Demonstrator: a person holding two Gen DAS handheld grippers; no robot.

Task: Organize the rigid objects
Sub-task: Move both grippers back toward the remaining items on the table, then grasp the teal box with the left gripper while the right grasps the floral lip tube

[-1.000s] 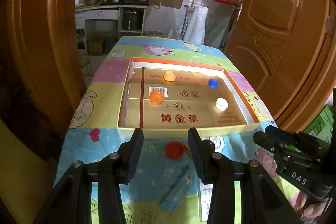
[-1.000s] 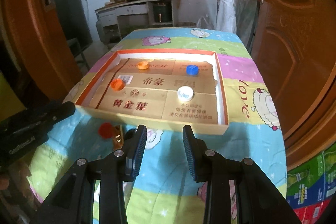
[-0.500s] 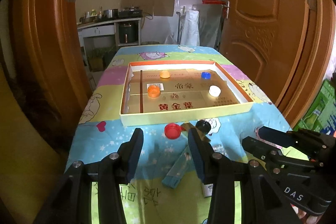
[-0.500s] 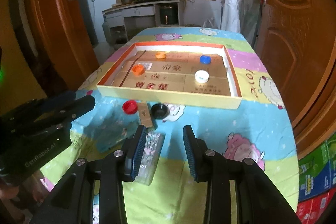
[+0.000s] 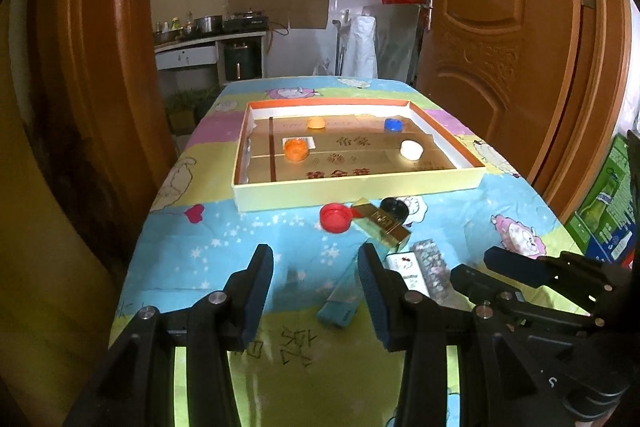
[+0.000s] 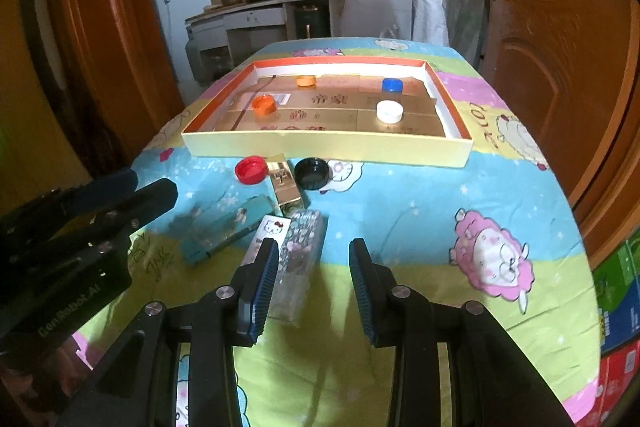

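- While both grippers were held over the near end of the table (image 6: 420, 227), nothing was gripped: the left gripper (image 5: 316, 263) was seen with its jaws fairly wide and empty, the right gripper (image 6: 313, 259) with its jaws parted more narrowly and also empty.
- Four caps were already seen inside the tray (image 6: 320, 143); a red cap (image 6: 251, 169), a gold box (image 6: 285, 187) and a black cap (image 6: 312, 173) lay just in front of the tray's near wall, the box between the two caps.
- Nearer than the gold box, a teal box (image 6: 224, 227), a white box (image 6: 267, 239) and a glittery box (image 6: 298, 259) lay side by side, the glittery one partly under the right gripper's left finger.
- The step in hand was judged to be a pick from this loose group.
- A clean pick was judged to call for the jaws being set across a box's narrow sides, with neighbours kept clear.
- A nudge against the adjacent white box was judged the main risk.
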